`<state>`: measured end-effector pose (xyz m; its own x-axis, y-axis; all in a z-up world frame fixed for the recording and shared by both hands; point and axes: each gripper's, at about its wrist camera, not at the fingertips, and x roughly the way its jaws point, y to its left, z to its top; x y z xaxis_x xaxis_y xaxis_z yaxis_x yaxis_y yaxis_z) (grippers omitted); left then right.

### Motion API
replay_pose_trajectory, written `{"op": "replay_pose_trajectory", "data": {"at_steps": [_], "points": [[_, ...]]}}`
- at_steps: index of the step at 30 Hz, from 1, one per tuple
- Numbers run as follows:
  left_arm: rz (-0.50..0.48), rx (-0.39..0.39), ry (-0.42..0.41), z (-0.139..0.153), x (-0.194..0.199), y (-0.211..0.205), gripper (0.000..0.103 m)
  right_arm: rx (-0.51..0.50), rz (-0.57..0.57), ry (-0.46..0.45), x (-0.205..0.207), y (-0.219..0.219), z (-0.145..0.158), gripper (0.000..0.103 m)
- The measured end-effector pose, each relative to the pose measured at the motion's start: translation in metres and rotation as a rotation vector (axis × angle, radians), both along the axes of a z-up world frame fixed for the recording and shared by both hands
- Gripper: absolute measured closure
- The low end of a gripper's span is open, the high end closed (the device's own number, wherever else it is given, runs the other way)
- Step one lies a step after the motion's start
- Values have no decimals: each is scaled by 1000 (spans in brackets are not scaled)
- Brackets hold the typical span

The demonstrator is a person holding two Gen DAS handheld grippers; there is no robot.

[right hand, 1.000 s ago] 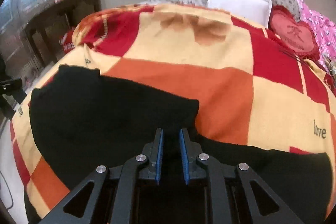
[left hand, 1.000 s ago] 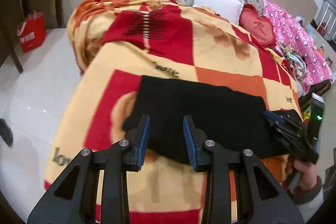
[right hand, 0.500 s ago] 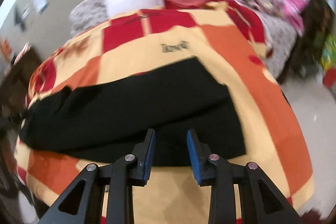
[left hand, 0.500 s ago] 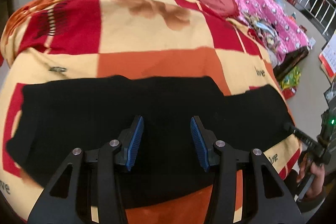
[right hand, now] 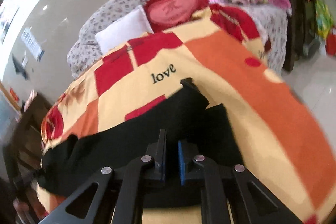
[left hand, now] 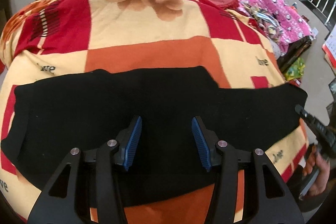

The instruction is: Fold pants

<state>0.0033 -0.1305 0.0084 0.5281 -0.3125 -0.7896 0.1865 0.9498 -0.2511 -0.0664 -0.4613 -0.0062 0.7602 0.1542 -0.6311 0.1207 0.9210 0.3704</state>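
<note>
Left gripper [left hand: 166,140] hangs released above my black fabric pants [left hand: 84,119], stretched flat across the checked red-and-yellow blanket [left hand: 147,30]. Right gripper [right hand: 171,159], jaws just closing, apparently clenches one end. Folding remains unfinished.

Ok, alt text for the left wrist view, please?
Black pants lie stretched sideways across a red, orange and cream checked blanket on a bed. The left gripper hovers over them, blue-padded fingers apart.
</note>
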Motion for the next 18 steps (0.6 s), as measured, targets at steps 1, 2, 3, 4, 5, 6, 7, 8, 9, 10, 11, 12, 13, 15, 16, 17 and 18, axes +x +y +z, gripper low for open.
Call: {"op": "replay_pose_trajectory", "data": {"at_steps": [1, 2, 3, 4, 5, 6, 7, 8, 9, 10, 11, 12, 13, 15, 16, 17, 18], "points": [[-7, 1, -4, 0, -1, -2, 54, -21, 3, -3, -10, 0, 4, 95], [-13, 9, -11, 0, -1, -5, 54, -40, 1, 0, -19, 0, 5, 95], [-17, 22, -18, -2, -2, -8, 54, -55, 6, 16, -21, 0, 1, 95], [-19, 40, -18, -4, -1, -12, 54, -68, 20, 45, -17, -1, -7, 95], [-18, 52, -13, -7, 0, -15, 54, -61, 19, 83, -11, -2, -19, 95], [-16, 56, -9, -8, 0, -16, 54, -48, 16, 101, -8, -4, -24, 95], [-15, 57, -12, -7, -1, -17, 54, -37, 12, 93, -8, -6, -25, 95], [-19, 55, -12, -7, 0, -17, 54, -47, 7, 93, -10, -7, -23, 91], [-23, 51, -12, -6, -1, -18, 54, -80, 0, 97, -12, -8, -18, 84], [-30, 45, -13, -5, 0, -20, 54, -112, -10, 98, -13, -8, -15, 82], [-32, 44, -15, -3, -1, -22, 54, -166, -36, 106, -15, -10, -11, 80], [-35, 46, -22, -1, -1, -25, 54, -203, -57, 113, -16, -12, -9, 80], [-43, 48, -34, 2, -1, -30, 54, -230, -78, 117, -16, -15, -6, 80], [-56, 45, -42, 6, -3, -37, 54, -259, -126, 120, -17, -24, -2, 80], [-65, 42, -45, 8, -4, -42, 54, -249, -129, 115, -17, -28, 0, 80], [-73, 41, -47, 9, -5, -46, 54, -239, -126, 111, -18, -31, 2, 80], [-83, 42, -49, 10, -6, -52, 54, -244, -124, 107, -18, -31, 5, 80]]}}
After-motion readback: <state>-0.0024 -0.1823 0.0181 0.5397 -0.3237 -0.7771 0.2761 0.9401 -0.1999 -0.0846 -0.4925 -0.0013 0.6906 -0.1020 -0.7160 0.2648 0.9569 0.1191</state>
